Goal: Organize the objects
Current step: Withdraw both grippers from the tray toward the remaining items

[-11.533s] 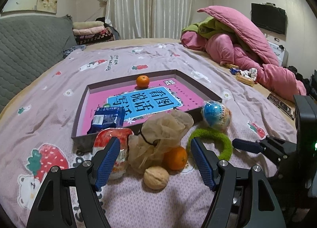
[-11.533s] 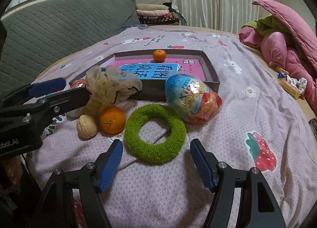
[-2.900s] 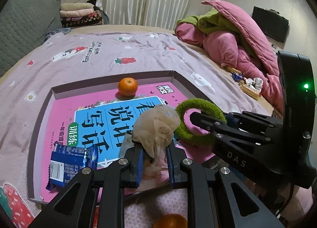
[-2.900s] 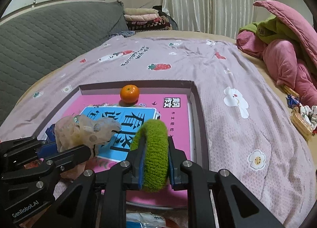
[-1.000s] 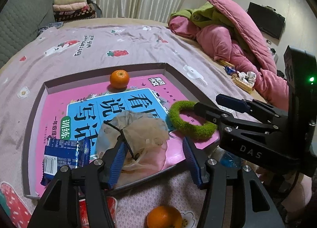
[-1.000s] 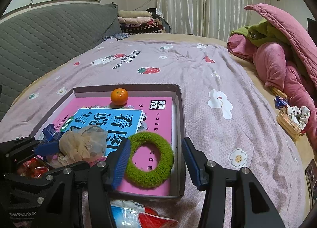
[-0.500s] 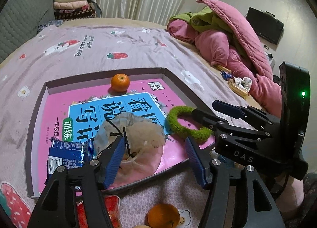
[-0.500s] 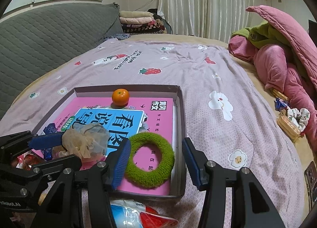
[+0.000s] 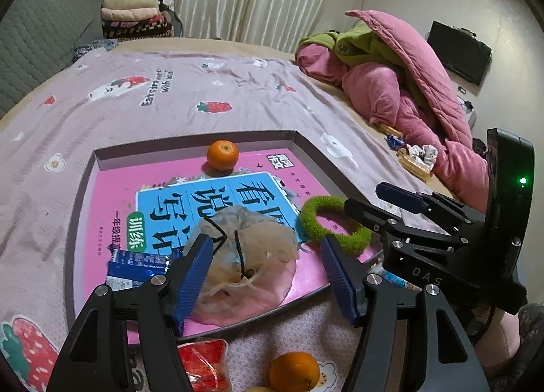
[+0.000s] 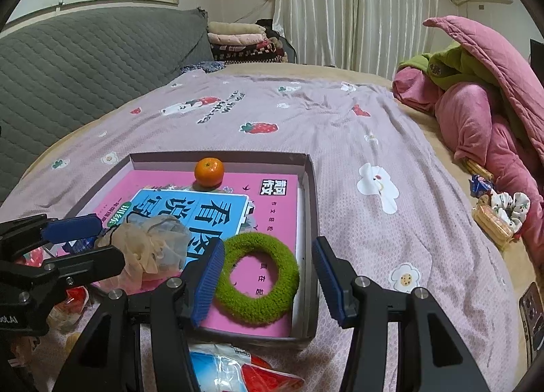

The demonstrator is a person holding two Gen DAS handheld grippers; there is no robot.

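A shallow grey box [image 9: 85, 188] [image 10: 311, 194] with a pink and blue book in its bottom lies on the bed. Inside it are an orange [image 9: 222, 155] [image 10: 209, 172], a blue snack packet [image 9: 134, 266], a beige mesh pouch [image 9: 244, 249] [image 10: 149, 249] and a green fuzzy ring [image 9: 331, 222] [image 10: 258, 284]. My left gripper [image 9: 268, 276] is open and empty, its fingers either side of the pouch. My right gripper [image 10: 268, 278] is open and empty, just above the ring.
Outside the box's near edge lie a second orange [image 9: 294, 375], a red packet [image 9: 204, 368] and a blue and red snack bag [image 10: 238, 371]. Pink bedding [image 9: 408, 85] is piled at the right. A grey headboard [image 10: 85, 62] stands at the left.
Over the last seconds both grippers opened, leaving the pouch and the ring lying in the box. In the last half second both have drawn back a little toward me.
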